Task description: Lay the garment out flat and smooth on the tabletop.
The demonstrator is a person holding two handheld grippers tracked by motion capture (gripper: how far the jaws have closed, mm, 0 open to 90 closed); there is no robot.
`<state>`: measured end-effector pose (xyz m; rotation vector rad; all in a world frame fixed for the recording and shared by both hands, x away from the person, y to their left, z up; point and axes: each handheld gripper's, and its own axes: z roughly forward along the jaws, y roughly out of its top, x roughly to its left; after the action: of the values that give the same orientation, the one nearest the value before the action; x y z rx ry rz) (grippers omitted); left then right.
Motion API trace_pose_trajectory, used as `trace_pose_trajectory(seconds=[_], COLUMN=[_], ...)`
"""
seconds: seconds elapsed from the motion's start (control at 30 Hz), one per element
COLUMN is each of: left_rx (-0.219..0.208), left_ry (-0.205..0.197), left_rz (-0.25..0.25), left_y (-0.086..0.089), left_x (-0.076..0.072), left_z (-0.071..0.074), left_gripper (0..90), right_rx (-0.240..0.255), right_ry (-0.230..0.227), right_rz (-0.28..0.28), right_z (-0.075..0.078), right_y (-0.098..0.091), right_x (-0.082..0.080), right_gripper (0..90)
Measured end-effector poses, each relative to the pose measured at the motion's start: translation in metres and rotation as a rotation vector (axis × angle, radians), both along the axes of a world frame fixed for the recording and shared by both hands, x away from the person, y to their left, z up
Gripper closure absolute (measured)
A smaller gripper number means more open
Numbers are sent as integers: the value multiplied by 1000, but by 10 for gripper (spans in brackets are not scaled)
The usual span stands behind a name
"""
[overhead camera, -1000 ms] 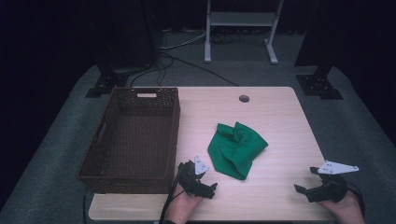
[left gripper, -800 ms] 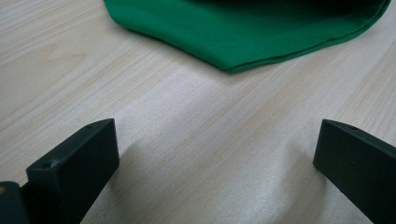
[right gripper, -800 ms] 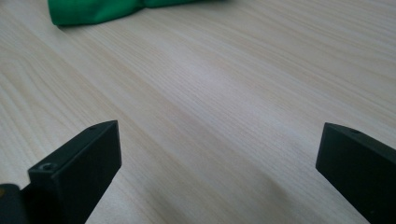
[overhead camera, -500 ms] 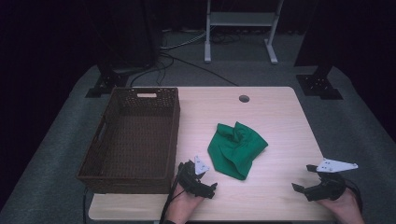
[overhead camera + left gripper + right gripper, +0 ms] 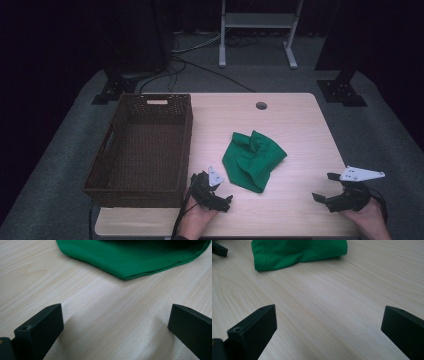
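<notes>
Bench [image 5: 280,120]: pale wood grain, round cable hole near far edge; stands on grey carpet in a dark room. Green cloth [image 5: 254,159] lies crumpled mid-bench, right of brown wicker basket [image 5: 142,150]. Left claw [image 5: 212,192] just beside cloth's near edge, jaws apart, holding nothing. Right claw [image 5: 334,192] near right front corner, jaws apart, holding nothing, well apart from cloth.

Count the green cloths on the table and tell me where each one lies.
1. The crumpled green cloth lies on the wooden table, right of the brown wicker basket, just ahead of the left gripper. The basket's inside looks empty, though its near wall hides a strip.
</notes>
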<state>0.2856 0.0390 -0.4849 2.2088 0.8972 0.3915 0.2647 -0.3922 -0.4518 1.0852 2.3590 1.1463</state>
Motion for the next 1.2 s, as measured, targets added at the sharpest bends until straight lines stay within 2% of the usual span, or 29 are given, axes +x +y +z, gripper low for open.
trace_pose_trajectory(seconds=[0.8, 1.0, 1.2], left_rx=[0, 0, 0], left_ry=[0, 0, 0], left_rz=[0, 0, -3], left_y=[0, 0, 0], left_x=[0, 0, 0], left_z=[0, 0, 0], left_gripper=[0, 0, 0], right_rx=[22, 21, 27], right_ry=[-18, -18, -13], right_rz=[67, 82, 84], right_z=[9, 9, 11], right_y=[21, 25, 28], right_x=[17, 19, 22], right_gripper=[2, 49, 54])
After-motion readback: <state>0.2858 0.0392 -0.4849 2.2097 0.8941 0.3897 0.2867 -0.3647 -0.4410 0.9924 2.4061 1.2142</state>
